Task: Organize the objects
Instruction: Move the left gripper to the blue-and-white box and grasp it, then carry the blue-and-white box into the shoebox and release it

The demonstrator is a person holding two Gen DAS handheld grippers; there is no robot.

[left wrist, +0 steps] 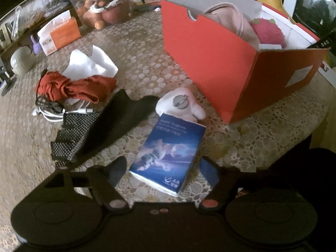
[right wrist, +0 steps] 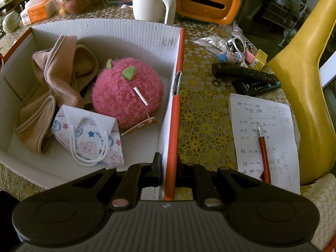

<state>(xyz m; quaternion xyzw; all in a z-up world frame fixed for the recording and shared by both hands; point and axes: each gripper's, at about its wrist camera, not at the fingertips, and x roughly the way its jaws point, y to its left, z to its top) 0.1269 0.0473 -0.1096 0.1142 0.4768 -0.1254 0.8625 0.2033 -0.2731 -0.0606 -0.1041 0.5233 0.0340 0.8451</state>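
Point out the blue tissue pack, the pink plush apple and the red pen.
blue tissue pack (left wrist: pixel 168 153), left wrist view, centre of its printed face.
pink plush apple (right wrist: pixel 126 92), right wrist view, middle of its fuzzy body.
red pen (right wrist: pixel 265 157), right wrist view, mid-barrel.

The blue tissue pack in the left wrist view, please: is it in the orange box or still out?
Out. The blue tissue pack lies on the lace tablecloth outside the orange box.

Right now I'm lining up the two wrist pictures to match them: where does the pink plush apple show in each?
Left wrist view: the pink plush apple sits upper right, half hidden behind the near wall of the orange box.
Right wrist view: it lies left of centre on the box floor, beside the beige cloth.
Shared landmark: the orange box, whose right wall the right gripper clamps.
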